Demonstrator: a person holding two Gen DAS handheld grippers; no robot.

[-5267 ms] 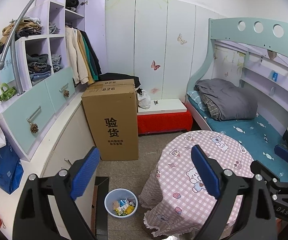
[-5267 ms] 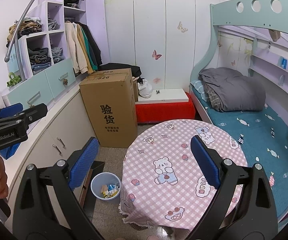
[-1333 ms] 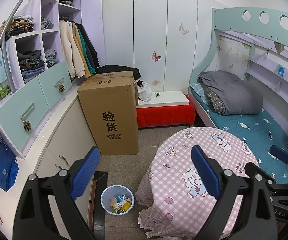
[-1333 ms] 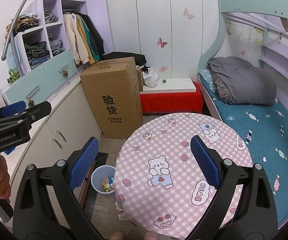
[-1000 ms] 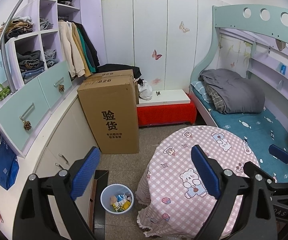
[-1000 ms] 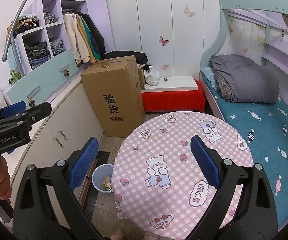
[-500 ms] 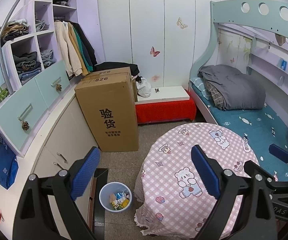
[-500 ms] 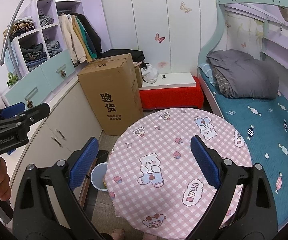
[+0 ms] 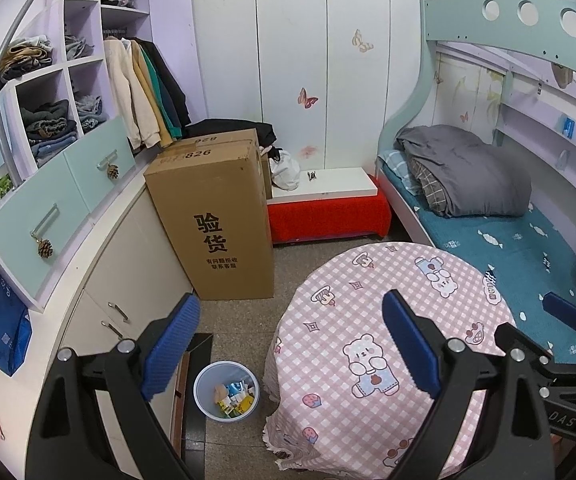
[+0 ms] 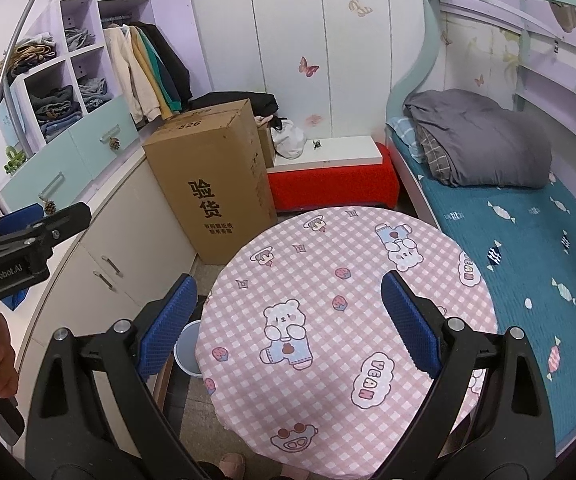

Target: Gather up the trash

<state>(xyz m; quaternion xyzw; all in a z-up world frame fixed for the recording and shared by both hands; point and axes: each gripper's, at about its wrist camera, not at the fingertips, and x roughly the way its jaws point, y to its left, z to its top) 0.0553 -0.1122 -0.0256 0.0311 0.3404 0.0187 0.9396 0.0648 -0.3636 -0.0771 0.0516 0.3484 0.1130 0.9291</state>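
Trash lay in the bin (image 9: pixel 226 394) beside the desk (image 9: pixel 387 344); both grippers (image 9: pixel 289 346) (image 10: pixel 288 326) gaped empty, apparently nothing left to collect

Black hand-held gripper (image 9: pixel 289 340) — ribbed blue pads (image 9: pixel 405 344), silver screws

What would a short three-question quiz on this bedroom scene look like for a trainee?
1. True or false: the left claw is open and holds nothing.
2. Where does the bin stand? A) on the bed B) on the floor beside the round table C) on top of the cardboard box
3. Fill in: the table wears a pink checked ____ printed with bears.

Key:
1. True. The right claw is open and holds nothing too.
2. B; it sits left of the table, with wrappers in it, in front of the cardboard box.
3. Cloth.
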